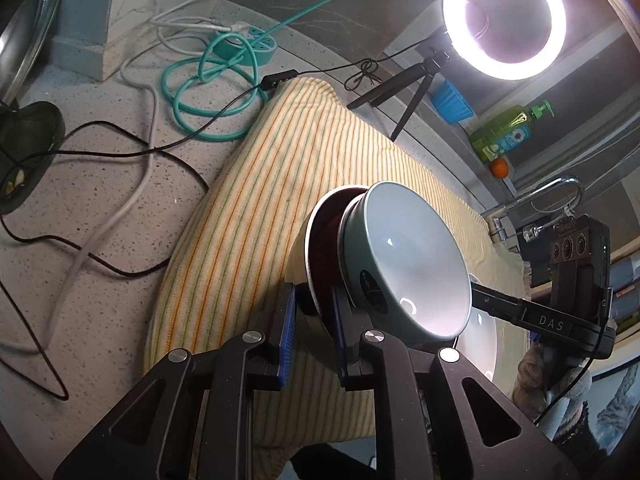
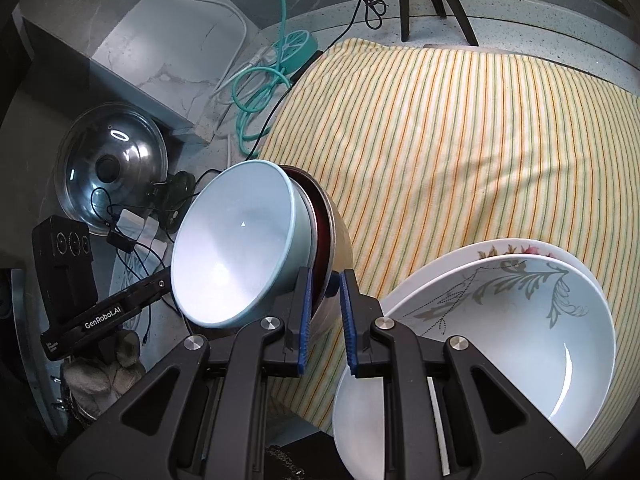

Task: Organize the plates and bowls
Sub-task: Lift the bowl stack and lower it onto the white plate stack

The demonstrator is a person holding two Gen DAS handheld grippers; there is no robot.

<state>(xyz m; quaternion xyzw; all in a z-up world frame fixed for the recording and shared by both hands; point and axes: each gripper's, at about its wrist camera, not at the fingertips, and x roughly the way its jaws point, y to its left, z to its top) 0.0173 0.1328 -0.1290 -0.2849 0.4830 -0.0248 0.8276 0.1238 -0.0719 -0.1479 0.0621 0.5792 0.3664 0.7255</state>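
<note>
A striped yellow cloth (image 2: 460, 140) covers most of the counter (image 1: 100, 208). The cloth is bare across its far half, so there is open room there. Its far edge runs close to the legs of a ring light (image 1: 505, 20). Off its left edge lie a teal cord (image 1: 212, 96), a white cord (image 1: 136, 184) and a black cord (image 1: 132, 152), all looped on the counter. A shiny pot lid (image 2: 110, 168) sits further left, away from the cloth.

Near the front right edge of the cloth sit white plates with a leaf print (image 2: 500, 320), stacked one inside another.

A light blue bowl (image 1: 412, 264) sits inside a steel bowl with a dark red inside (image 1: 320, 240). The two are tipped on their side above the cloth.

The left gripper (image 1: 314, 308) pinches the rim of the steel bowl on one side, with one blue pad inside and one outside. The right gripper (image 2: 325, 292) pinches the same rim on the other side. Both tongs are squeezed tight on that thin rim. The blue bowl leans just beside each gripper's inner finger.
</note>
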